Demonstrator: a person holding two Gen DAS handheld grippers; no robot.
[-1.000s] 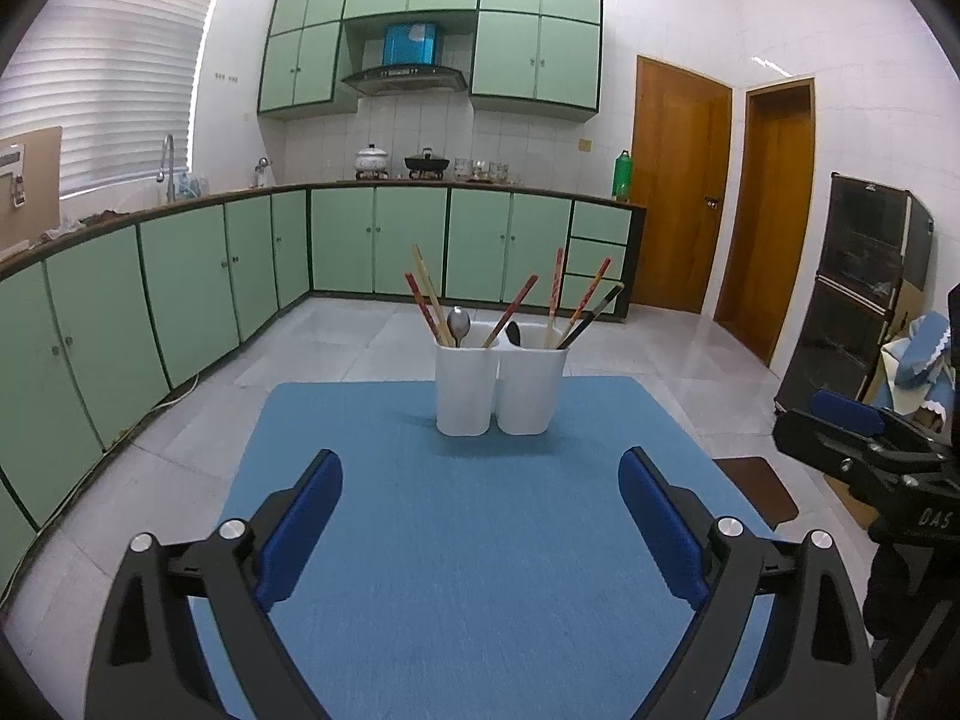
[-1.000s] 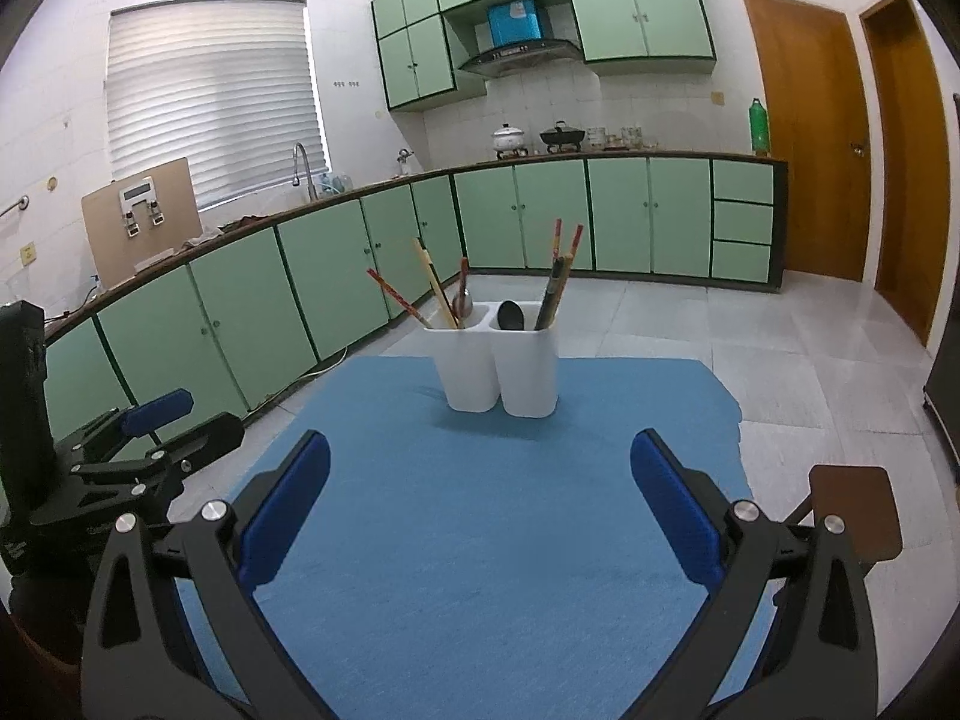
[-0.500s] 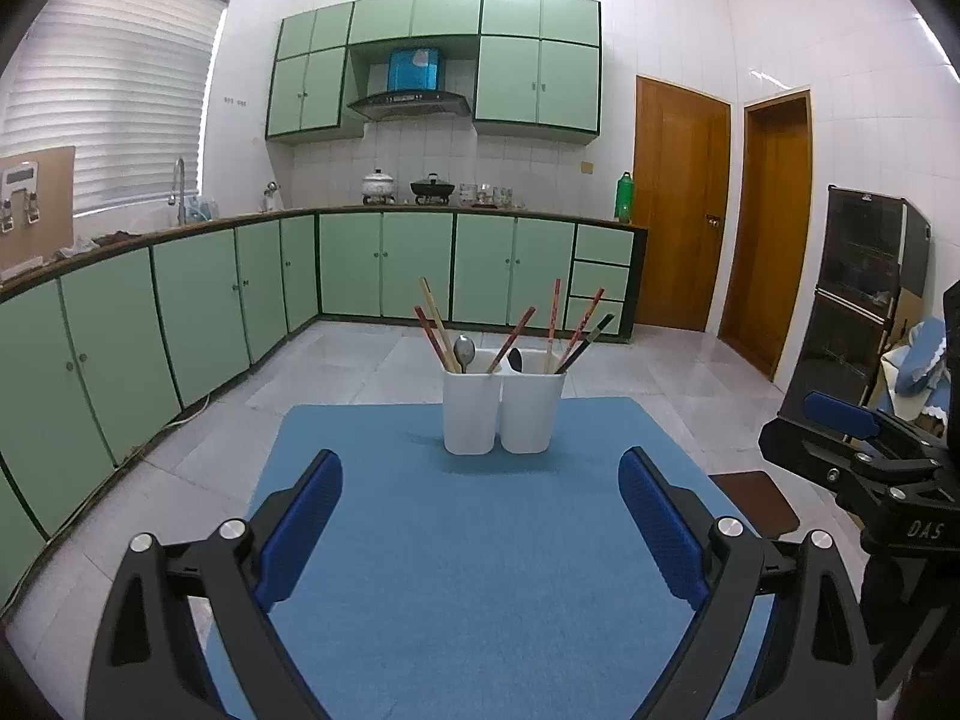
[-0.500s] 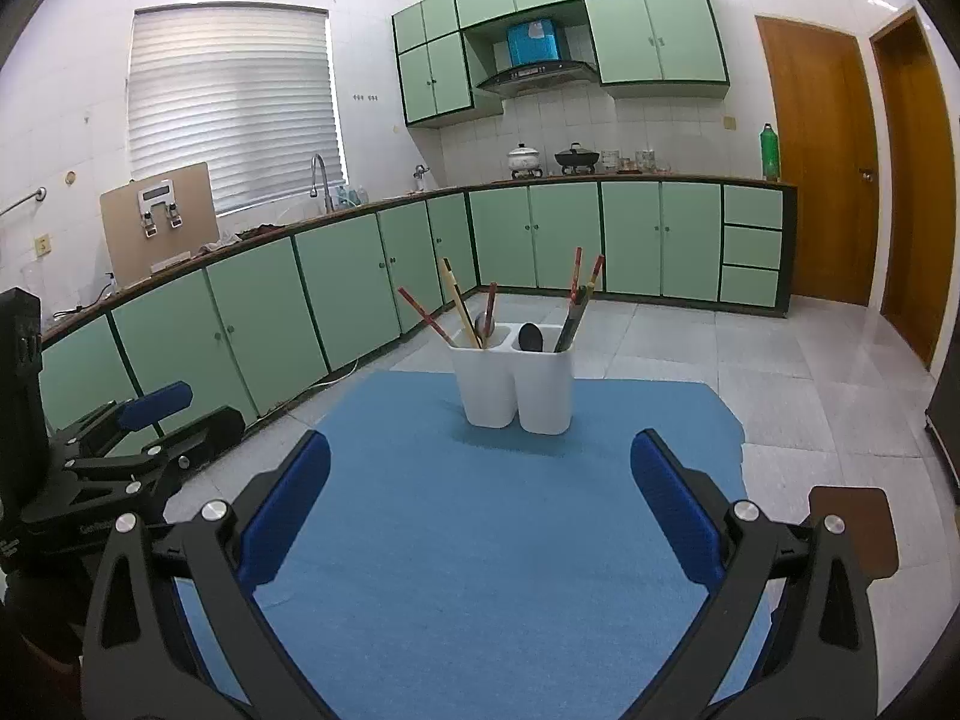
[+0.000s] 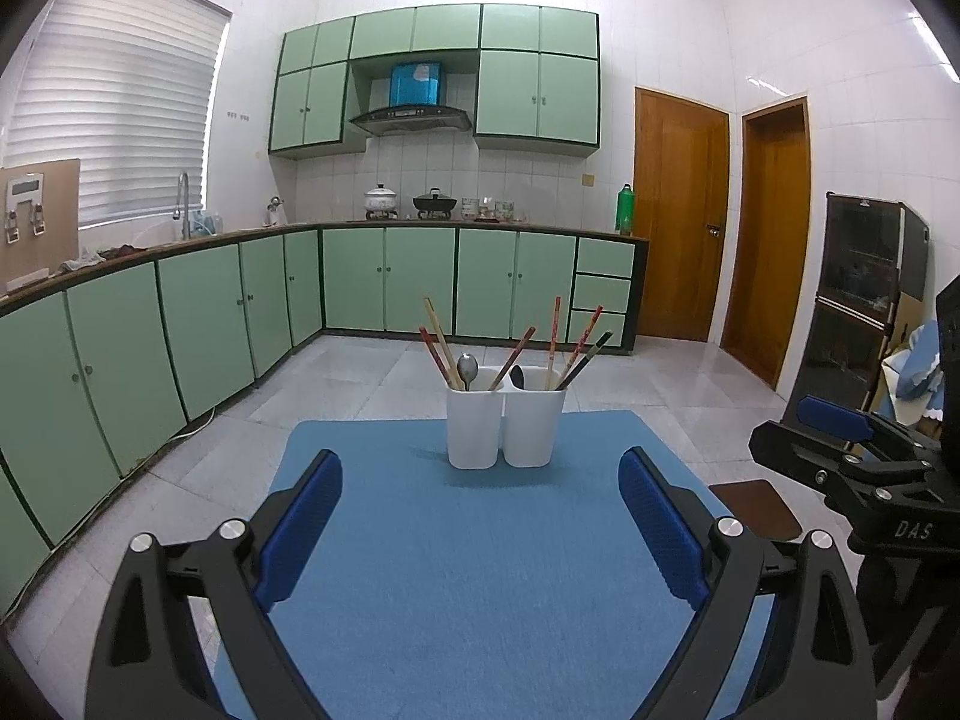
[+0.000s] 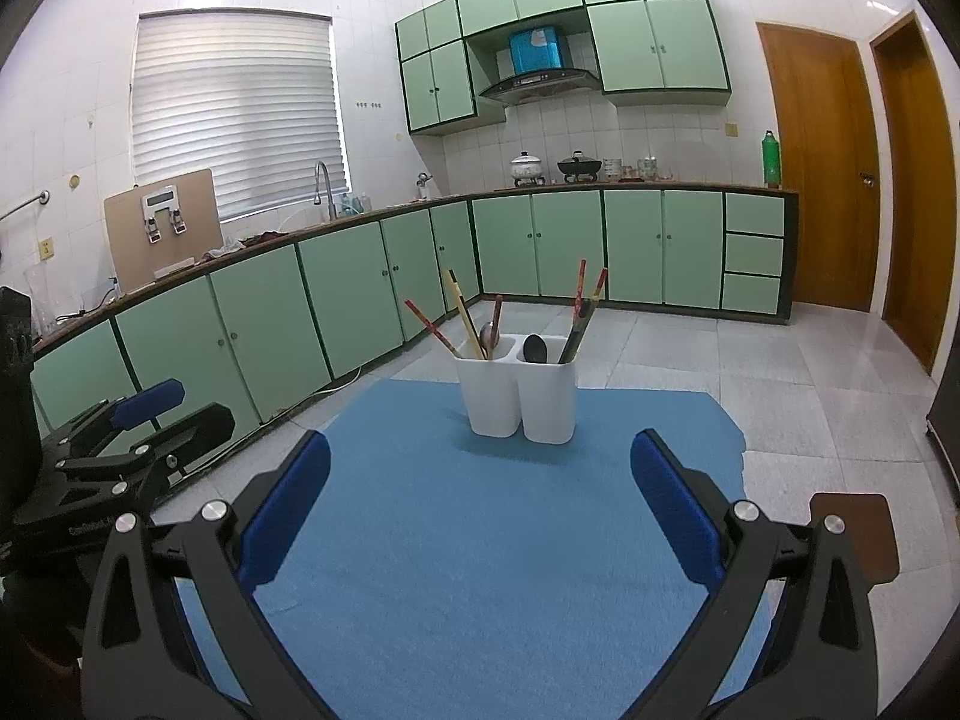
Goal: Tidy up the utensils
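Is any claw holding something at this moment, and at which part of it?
Nothing is held. The left claw and the right claw are both open and empty above the blue mat.

A: Where do the utensils sit?
B: In a white two-compartment holder (image 5: 506, 427), upright on the blue mat (image 5: 480, 570) toward its far edge.
A: What's in the left compartment?
B: A metal spoon (image 5: 467, 369), bowl up, with red and tan chopsticks (image 5: 441, 343) leaning outward.
A: And the right?
B: A black spoon (image 5: 516, 377), bowl up, beside red and dark chopsticks (image 5: 575, 350) fanning right
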